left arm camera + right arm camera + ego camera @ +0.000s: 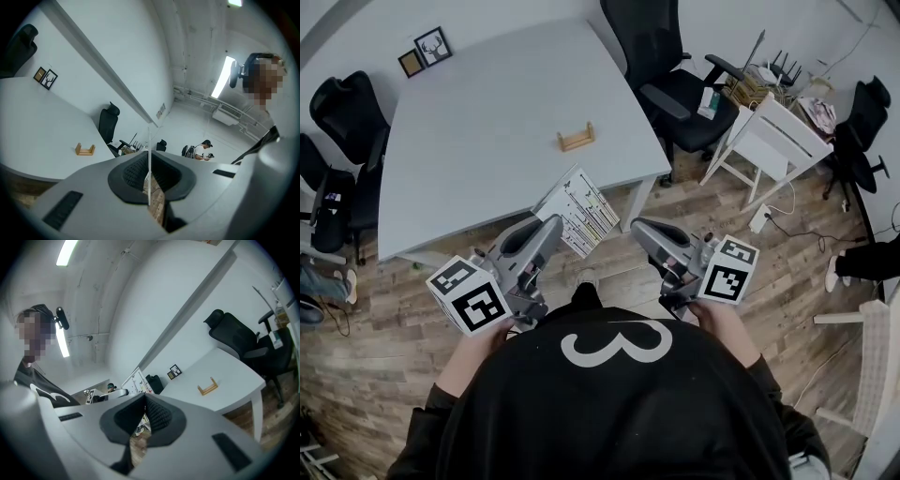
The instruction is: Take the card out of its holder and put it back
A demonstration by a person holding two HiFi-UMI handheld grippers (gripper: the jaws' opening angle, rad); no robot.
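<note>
Grey table bearing wooden card holder, slot crosswise; short of holder, left gripper clamped on printed card; right gripper alongside, closed, empty.

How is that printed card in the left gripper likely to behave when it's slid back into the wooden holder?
Gripped at one edge by the left gripper, the card juts out flat without drooping, so it is probably fairly stiff. Edge-on it looks very thin, so it could flex if forced. The small wooden holder looks light and may slide.
</note>
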